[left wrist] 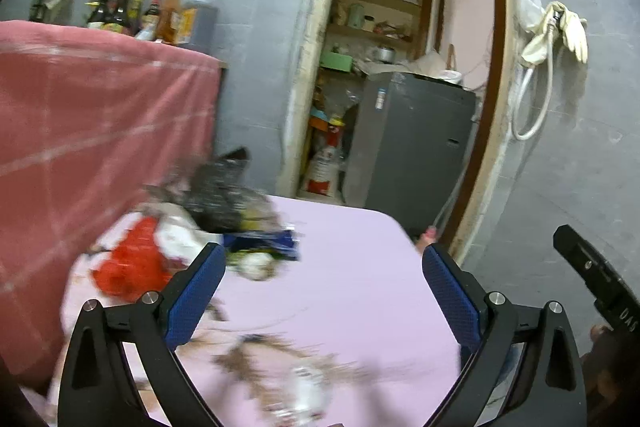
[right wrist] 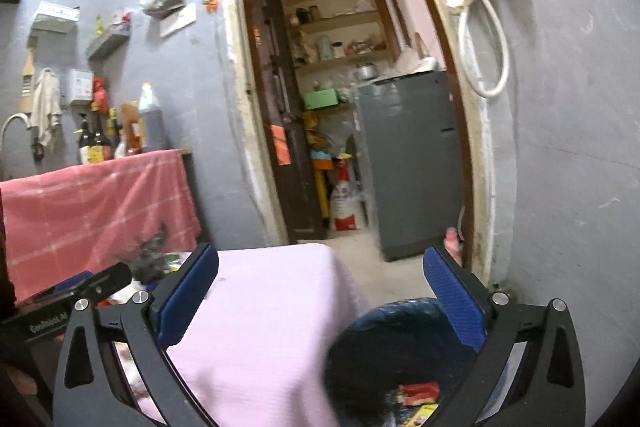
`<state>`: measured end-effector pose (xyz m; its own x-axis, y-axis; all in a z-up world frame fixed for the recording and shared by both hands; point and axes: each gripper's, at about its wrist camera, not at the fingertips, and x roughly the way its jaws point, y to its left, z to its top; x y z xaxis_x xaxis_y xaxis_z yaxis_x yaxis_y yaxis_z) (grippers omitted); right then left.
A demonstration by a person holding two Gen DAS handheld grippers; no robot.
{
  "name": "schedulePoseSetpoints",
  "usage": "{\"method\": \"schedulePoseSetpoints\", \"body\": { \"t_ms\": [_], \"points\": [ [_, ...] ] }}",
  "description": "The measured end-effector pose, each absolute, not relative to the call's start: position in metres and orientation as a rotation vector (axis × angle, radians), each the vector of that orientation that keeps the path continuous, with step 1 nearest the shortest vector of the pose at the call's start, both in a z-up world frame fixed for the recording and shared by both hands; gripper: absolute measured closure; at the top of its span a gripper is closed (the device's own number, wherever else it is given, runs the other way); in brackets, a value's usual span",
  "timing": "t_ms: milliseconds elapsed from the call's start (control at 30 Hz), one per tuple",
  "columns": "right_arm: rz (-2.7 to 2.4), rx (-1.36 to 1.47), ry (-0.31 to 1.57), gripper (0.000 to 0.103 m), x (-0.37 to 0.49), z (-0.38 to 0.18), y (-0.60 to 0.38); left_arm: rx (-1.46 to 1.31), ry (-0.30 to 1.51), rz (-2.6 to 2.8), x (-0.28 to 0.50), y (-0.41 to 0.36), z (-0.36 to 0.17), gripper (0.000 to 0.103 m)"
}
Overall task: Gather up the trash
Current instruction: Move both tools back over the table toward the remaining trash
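Above the pink surface, both tools, left and right, stand apart, holding nothing; trash lies near the left one.

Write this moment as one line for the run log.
left tongs: open, empty, over trash pile on pink table | right tongs: open, empty, above bin | bin: wrappers inside
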<state>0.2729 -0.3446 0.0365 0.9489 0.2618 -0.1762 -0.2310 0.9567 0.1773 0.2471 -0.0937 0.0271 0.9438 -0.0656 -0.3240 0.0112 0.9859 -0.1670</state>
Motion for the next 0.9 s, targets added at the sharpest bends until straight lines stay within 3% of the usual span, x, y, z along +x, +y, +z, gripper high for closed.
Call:
{"method": "schedulePoseSetpoints", "body": {
  "t_ms": [467,900],
  "points": [
    [0.401,0.081,0.369,0.0,0.257,0.029,-0.246,-0.157,0.399,0.131,0.212,0.013,0.006,0.007],
    [0.363,0.064,0.627,0.0,0.258,-0.005,-0.19,-0.169,0.567,0.08,0.244,0.054,-0.02,0.007]
  ]
}}
